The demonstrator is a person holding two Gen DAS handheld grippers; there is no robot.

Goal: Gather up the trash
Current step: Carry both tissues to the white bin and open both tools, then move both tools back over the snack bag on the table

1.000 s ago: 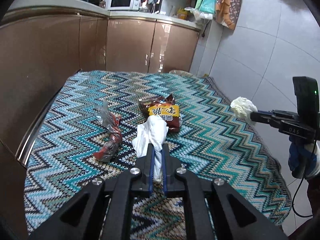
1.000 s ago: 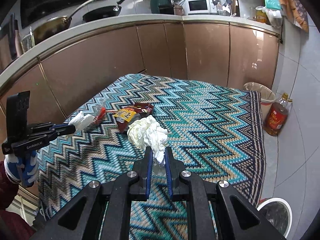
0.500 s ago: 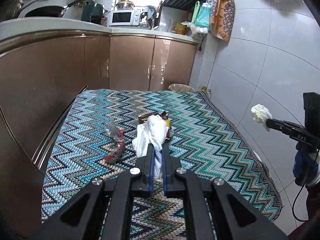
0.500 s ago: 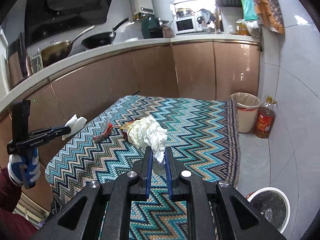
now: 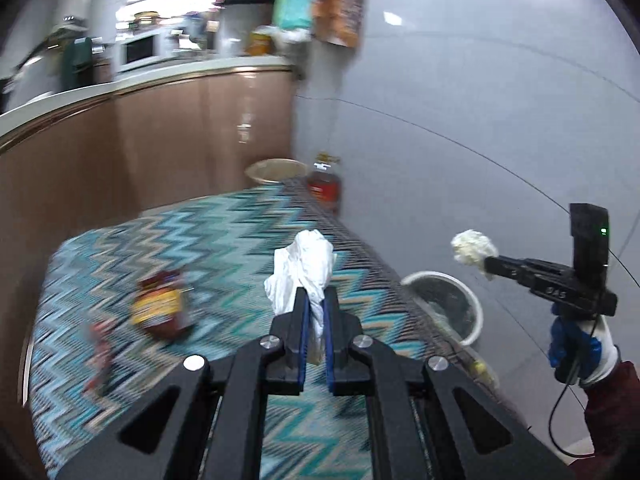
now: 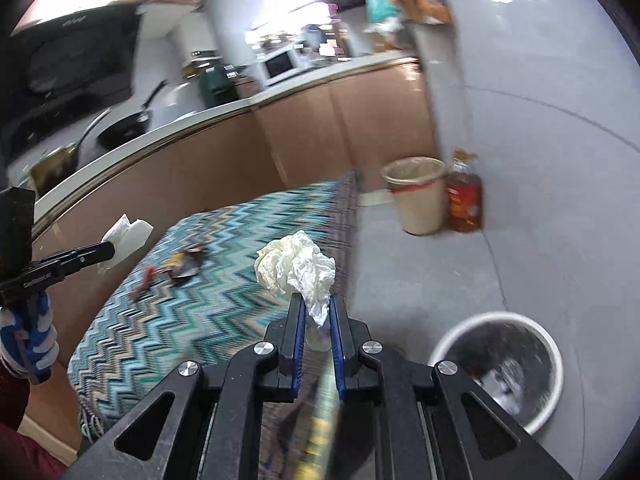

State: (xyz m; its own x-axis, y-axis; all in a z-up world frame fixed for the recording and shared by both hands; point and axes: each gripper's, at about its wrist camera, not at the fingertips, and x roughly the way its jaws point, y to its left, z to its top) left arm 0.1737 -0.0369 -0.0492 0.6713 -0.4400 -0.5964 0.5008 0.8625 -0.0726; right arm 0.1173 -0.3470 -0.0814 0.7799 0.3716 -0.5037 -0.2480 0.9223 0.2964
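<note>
My left gripper (image 5: 315, 298) is shut on a white crumpled tissue (image 5: 304, 270), held above the zigzag-cloth table (image 5: 224, 240). My right gripper (image 6: 316, 304) is shut on a cream and white paper wad (image 6: 294, 266) past the table's right edge. In the left wrist view that right gripper (image 5: 486, 266) hangs with its wad (image 5: 472, 246) above a white bin (image 5: 460, 284) with a dark liner on the floor. The same bin (image 6: 552, 356) shows low right in the right wrist view. A snack bag (image 5: 162, 310) and a red wrapper (image 5: 100, 344) lie on the cloth.
A beige bin (image 6: 418, 196) and a bottle of oil (image 6: 464, 196) stand on the grey floor by the brown cabinets (image 6: 312, 136). The counter (image 6: 240, 100) behind holds pans and a microwave. A gloved hand (image 5: 580, 344) holds the right gripper.
Both grippers have swung to the right with their paper wads, away from the middle of the table toward its right edge. The white bin has come into the left wrist view.
</note>
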